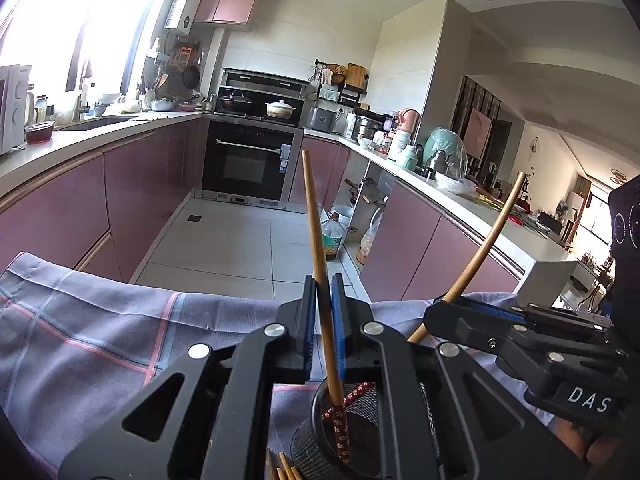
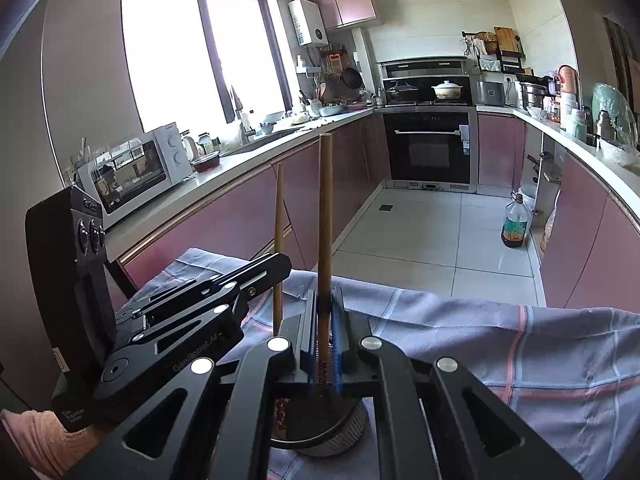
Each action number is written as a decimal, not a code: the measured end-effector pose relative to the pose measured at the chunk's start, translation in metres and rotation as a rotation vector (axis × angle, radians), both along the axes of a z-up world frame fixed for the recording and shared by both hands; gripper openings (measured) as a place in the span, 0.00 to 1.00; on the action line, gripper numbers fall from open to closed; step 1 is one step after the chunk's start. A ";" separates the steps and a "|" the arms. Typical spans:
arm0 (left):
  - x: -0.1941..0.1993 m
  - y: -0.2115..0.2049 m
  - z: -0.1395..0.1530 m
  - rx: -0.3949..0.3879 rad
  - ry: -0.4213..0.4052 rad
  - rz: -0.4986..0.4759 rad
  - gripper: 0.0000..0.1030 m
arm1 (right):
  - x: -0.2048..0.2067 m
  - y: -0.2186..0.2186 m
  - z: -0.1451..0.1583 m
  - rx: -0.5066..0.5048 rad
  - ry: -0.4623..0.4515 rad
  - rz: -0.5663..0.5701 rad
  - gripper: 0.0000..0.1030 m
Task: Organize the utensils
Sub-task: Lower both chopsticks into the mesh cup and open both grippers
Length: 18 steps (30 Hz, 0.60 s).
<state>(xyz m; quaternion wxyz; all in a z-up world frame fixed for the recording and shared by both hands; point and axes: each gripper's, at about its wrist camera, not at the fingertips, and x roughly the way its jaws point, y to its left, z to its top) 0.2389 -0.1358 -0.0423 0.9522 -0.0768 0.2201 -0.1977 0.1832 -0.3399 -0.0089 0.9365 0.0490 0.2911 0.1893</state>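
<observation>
Sunlight from the kitchen window is falling across the checked cloth (image 1: 100, 332), where a black mesh holder (image 1: 340, 440) is standing. The left gripper (image 1: 324, 312) is pinching one chopstick (image 1: 316, 232), its patterned end already dipping inside; the right gripper (image 2: 324, 320) is clamping another chopstick (image 2: 325, 216) above the rim. Releasing while they lean could tip the light holder or flick a stick out.

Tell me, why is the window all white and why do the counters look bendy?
Left wrist view: the window is blown out by daylight, and the fisheye lens curves the counter. Right wrist view: the window is glaring white too, the cabinets bow, and the corners go dark.
</observation>
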 end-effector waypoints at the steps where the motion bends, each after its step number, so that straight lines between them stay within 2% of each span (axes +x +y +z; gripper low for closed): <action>1: -0.001 0.002 0.001 0.004 -0.004 -0.004 0.08 | 0.000 0.001 0.000 -0.001 0.003 0.001 0.05; 11: -0.015 0.011 0.006 0.009 -0.088 -0.016 0.08 | 0.005 -0.001 0.010 -0.018 0.037 0.008 0.06; 15: -0.014 0.007 0.003 0.039 -0.078 -0.007 0.08 | 0.014 0.000 0.003 -0.015 0.071 -0.007 0.10; 18: -0.017 0.007 0.002 0.038 -0.074 -0.005 0.08 | 0.016 0.000 -0.001 -0.010 0.078 -0.021 0.22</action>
